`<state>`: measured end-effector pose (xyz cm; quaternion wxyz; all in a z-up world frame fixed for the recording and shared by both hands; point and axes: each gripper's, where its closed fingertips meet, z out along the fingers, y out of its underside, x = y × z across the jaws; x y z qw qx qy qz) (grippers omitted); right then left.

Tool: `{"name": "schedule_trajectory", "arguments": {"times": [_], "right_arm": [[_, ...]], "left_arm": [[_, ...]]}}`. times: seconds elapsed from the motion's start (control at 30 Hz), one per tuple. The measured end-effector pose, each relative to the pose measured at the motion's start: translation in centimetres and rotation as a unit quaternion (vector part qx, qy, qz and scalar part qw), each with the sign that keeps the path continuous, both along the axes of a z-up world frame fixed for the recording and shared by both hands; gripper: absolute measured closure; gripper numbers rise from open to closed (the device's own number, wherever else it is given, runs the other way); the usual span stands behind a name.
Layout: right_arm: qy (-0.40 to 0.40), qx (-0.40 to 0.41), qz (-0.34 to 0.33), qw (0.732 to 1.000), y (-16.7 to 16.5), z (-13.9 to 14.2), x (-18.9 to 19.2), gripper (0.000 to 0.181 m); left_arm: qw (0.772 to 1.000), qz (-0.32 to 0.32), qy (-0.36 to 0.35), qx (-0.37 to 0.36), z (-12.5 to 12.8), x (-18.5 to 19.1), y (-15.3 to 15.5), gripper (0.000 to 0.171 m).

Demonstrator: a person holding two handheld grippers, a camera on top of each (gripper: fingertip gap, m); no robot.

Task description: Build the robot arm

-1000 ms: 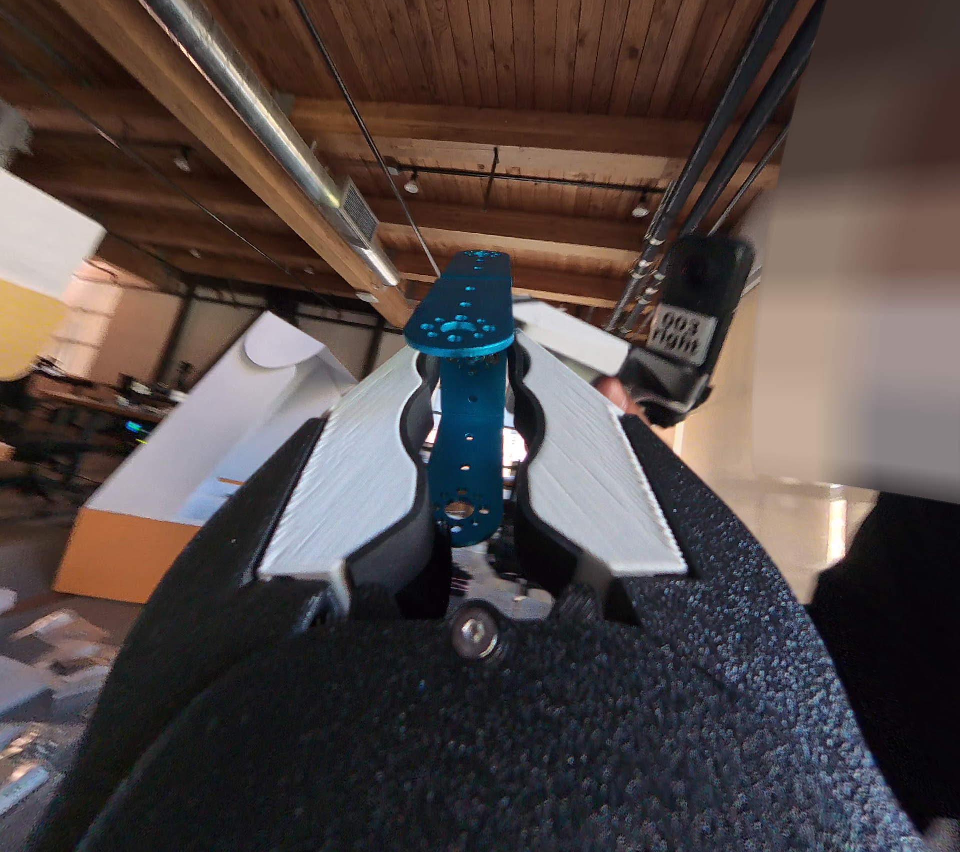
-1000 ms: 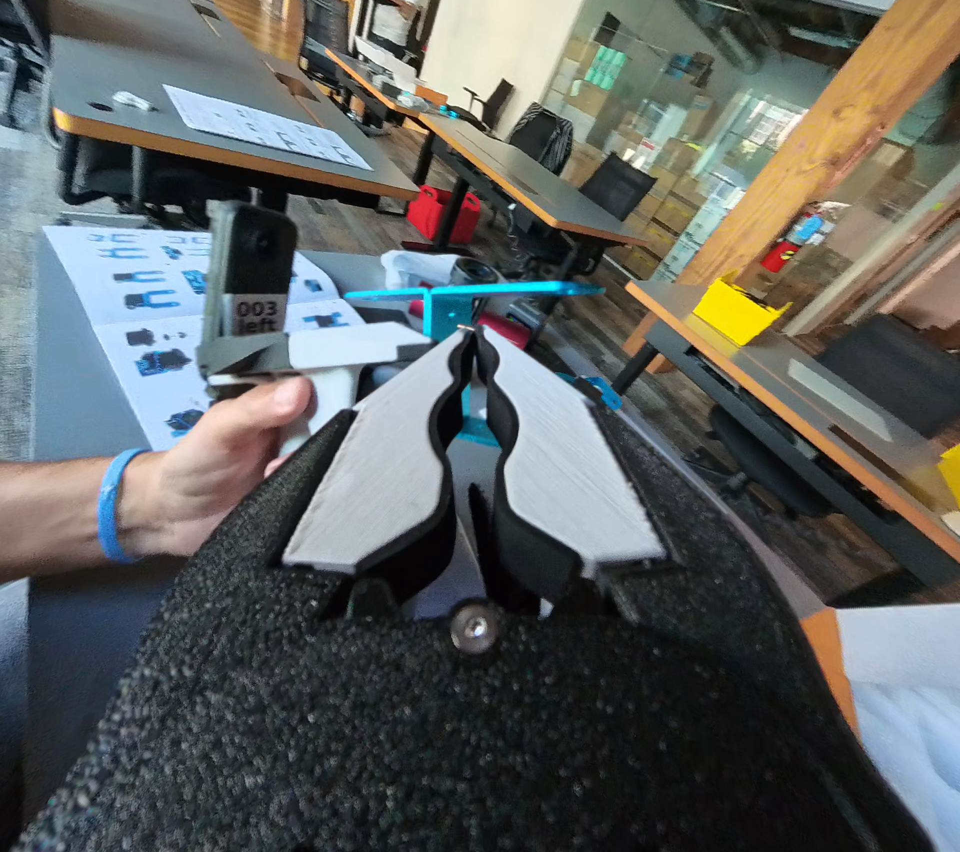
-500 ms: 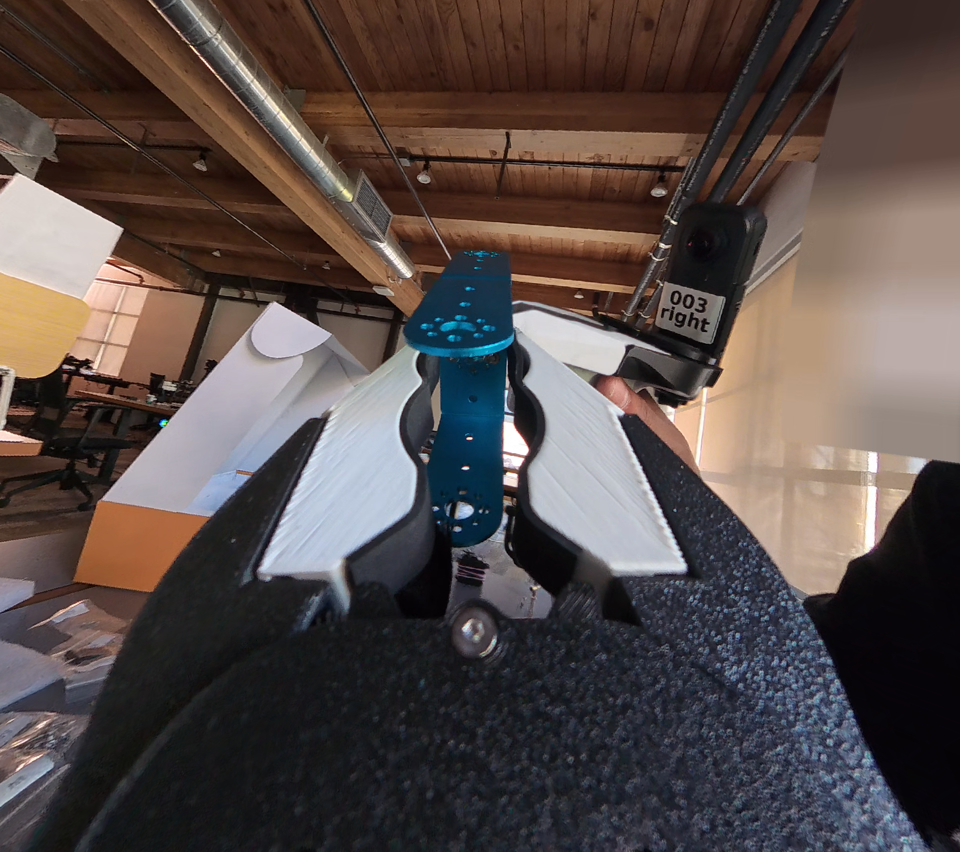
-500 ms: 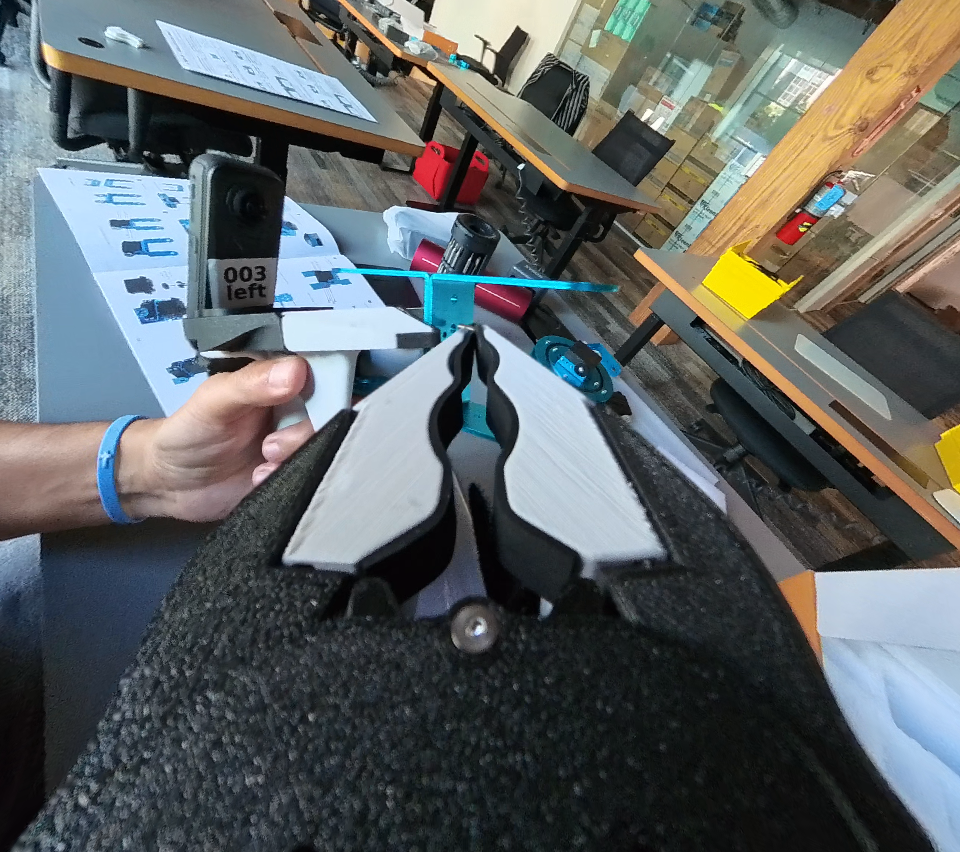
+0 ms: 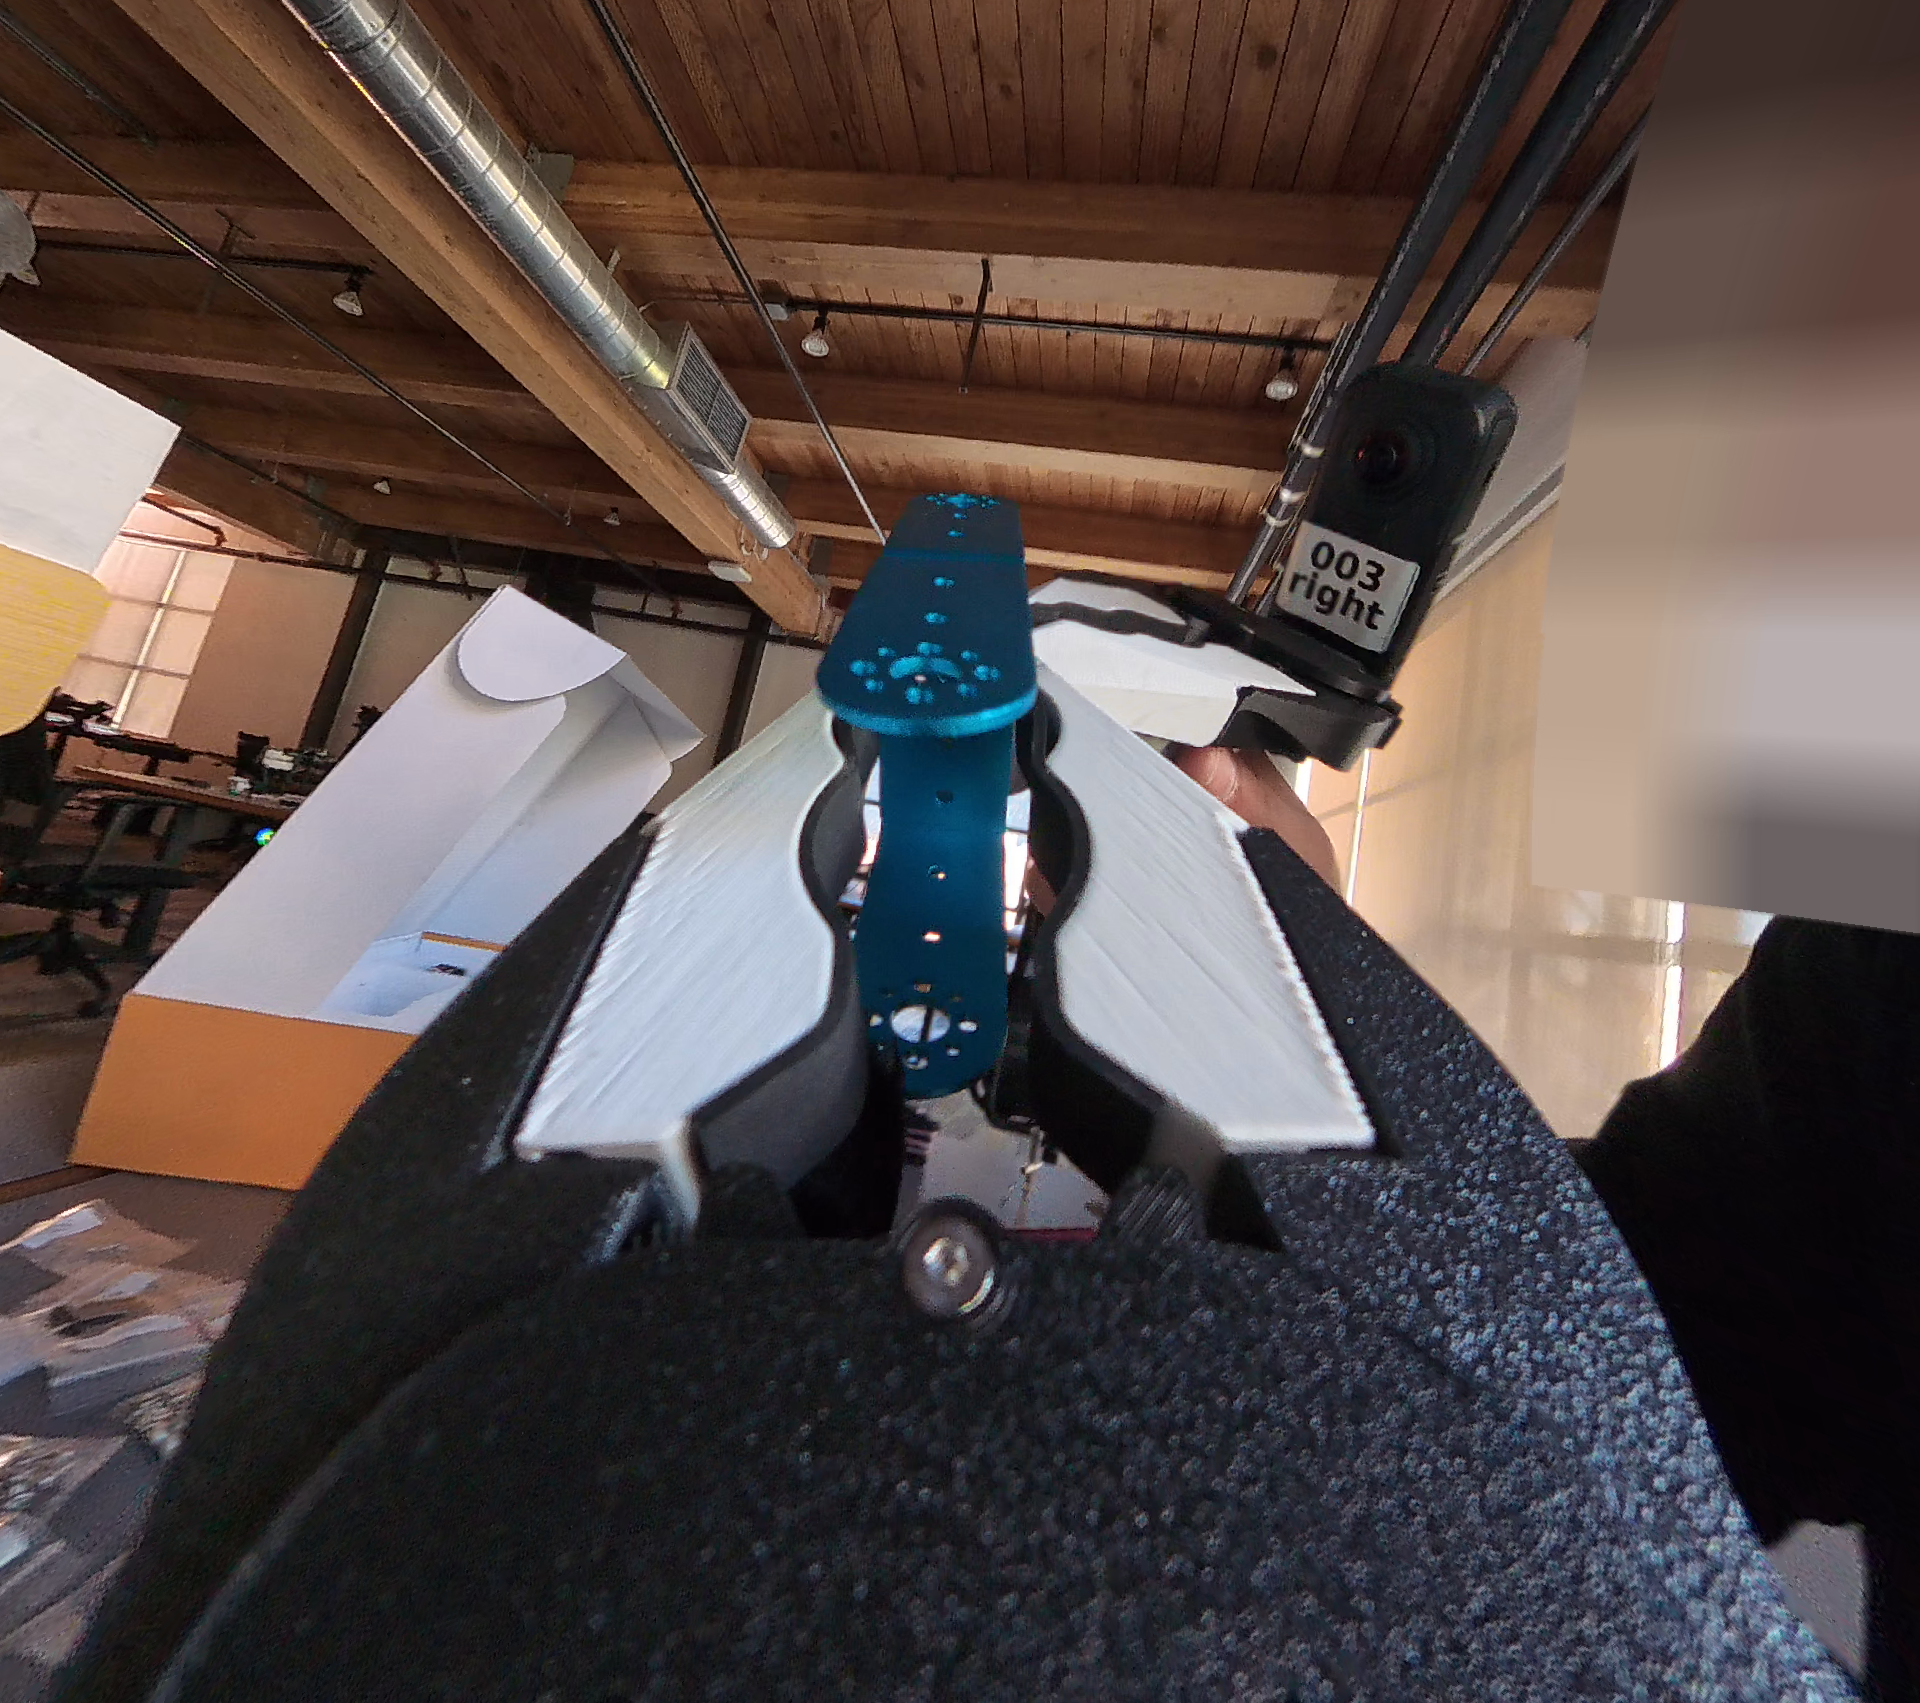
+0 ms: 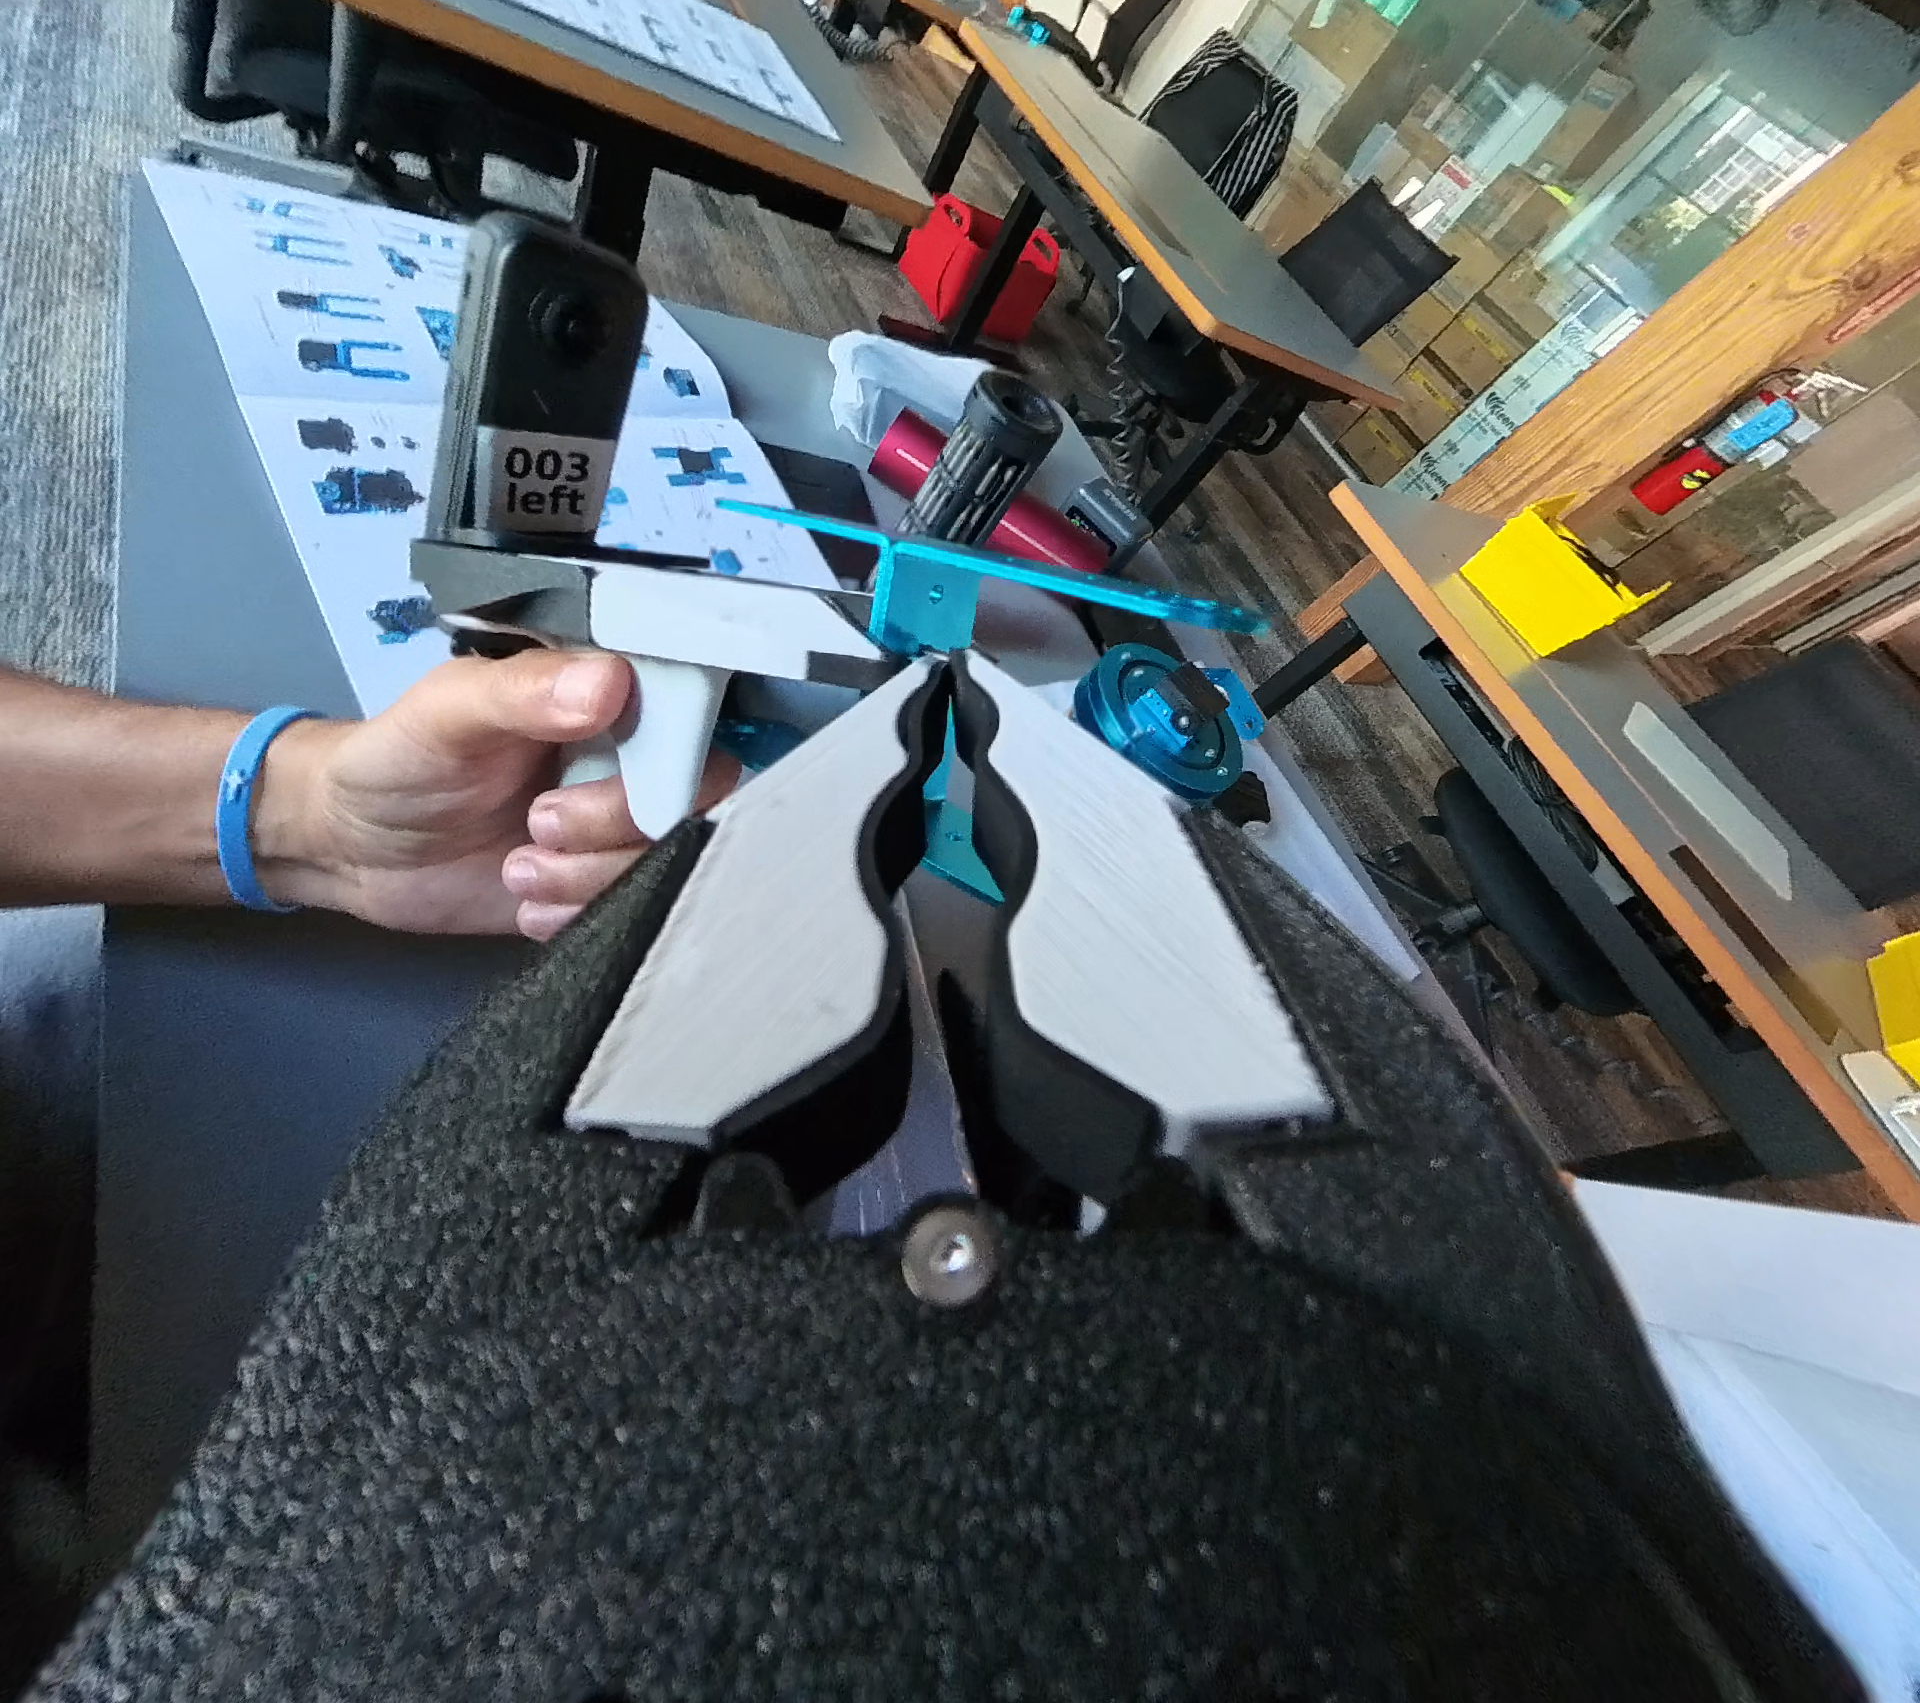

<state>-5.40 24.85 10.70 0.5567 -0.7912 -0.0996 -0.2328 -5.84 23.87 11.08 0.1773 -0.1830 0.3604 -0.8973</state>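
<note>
Left wrist view, blue bracket (image 5: 932,884) clamped between left gripper (image 5: 935,718) jaws

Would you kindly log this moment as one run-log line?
left tool: shut on blue bracket | right tool: shut on same bracket's lower flange | bracket held above grey table

Both my grippers tilt further, so the blue bracket (image 6: 925,604) now sits lower over the table (image 6: 177,573).
</note>
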Motion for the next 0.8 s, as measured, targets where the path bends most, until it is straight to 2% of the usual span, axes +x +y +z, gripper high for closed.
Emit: {"name": "schedule_trajectory", "arguments": {"times": [0.33, 0.53, 0.73, 0.8], "right_arm": [[-0.040, -0.144, 0.054, 0.987, 0.8, 1.3, -0.5, 0.181], [-0.032, -0.214, 0.091, 0.972, 0.9, 2.0, -1.3, 0.181], [-0.028, -0.183, 0.099, 0.978, 0.9, 4.2, -2.5, 0.175], [-0.028, -0.155, 0.104, 0.982, 0.5, 5.5, -2.8, 0.164]], "left_arm": [[0.993, -0.049, -0.004, -0.106, 1.5, -0.1, 1.0, 0.147], [0.990, -0.053, -0.018, -0.131, 2.2, -0.7, 1.4, 0.146], [0.985, -0.068, -0.029, -0.156, 2.6, -1.5, 1.7, 0.146], [0.981, -0.073, -0.034, -0.176, 2.8, -1.7, 2.2, 0.147]]}}
